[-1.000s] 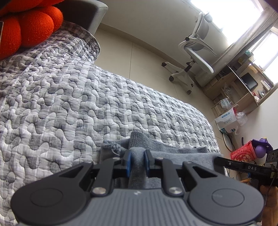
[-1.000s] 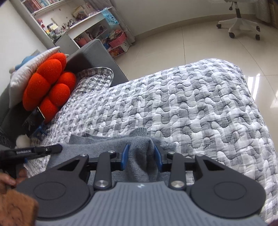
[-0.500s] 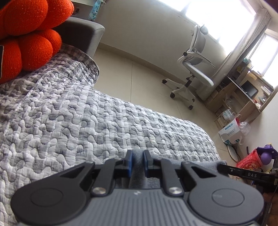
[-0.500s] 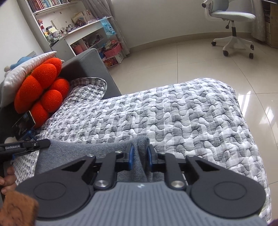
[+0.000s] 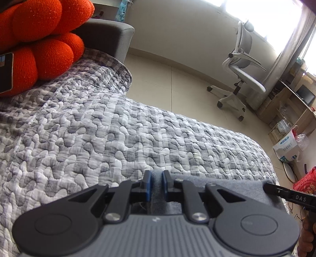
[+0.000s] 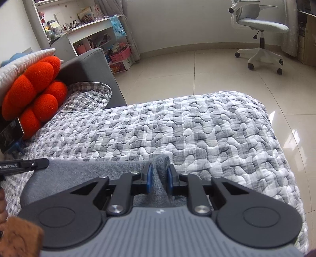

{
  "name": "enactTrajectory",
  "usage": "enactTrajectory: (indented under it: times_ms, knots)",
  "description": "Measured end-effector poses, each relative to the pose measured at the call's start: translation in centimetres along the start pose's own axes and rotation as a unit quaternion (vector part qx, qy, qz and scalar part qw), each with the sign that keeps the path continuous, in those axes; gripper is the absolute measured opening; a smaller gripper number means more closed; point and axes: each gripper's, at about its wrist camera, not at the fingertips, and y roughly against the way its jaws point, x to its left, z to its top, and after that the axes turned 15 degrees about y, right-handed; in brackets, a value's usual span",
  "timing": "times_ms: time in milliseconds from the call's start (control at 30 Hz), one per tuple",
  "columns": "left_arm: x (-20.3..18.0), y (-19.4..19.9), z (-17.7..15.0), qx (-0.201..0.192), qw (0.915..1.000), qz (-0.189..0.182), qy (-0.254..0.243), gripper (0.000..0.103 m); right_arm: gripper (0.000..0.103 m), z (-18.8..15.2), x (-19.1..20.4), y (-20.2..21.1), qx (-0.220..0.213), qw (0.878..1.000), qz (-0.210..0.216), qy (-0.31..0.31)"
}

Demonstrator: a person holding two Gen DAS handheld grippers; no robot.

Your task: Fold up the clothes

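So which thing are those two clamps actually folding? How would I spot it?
Find the bed under the lumpy grey-and-white quilt. At its near edge lies a plain grey knitted garment, pinched by the left gripper and the right gripper. It is smooth and one colour; the quilt is patterned, the cushion orange.

Grey garment [image 6: 83, 174]: mostly hidden beneath both gripper bodies.
Orange cushion [image 5: 39, 39]: cut by top and left edges.
Shelf contents [image 6: 85, 17]: too small to identify.
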Motion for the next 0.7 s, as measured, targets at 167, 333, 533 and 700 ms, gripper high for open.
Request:
enactTrajectory:
  times_ms: [167,333,533,700]
  knots:
    - [-0.2,0.4,0.1,-0.014,0.9999,0.001,-0.004,0.012,0.019,0.7,0.1,1.4,-0.032,0.999,-0.003,-0.007]
    - [-0.3,-0.8,-0.5,0.005,0.9995,0.028,-0.012,0.012,0.019,0.0,0.2,-0.4,0.003,1.000,-0.017,0.004]
    - [-0.7,-0.6,-0.8,-0.003,0.9986,0.044,-0.029,0.013,0.019,0.0,1.2,-0.5,0.002,0.999,-0.028,0.028]
    - [-0.9,-0.5,-0.8,-0.006,0.9984,0.045,-0.034,0.013,0.023,0.1,1.1,-0.2,0.007,0.999,-0.031,0.023]
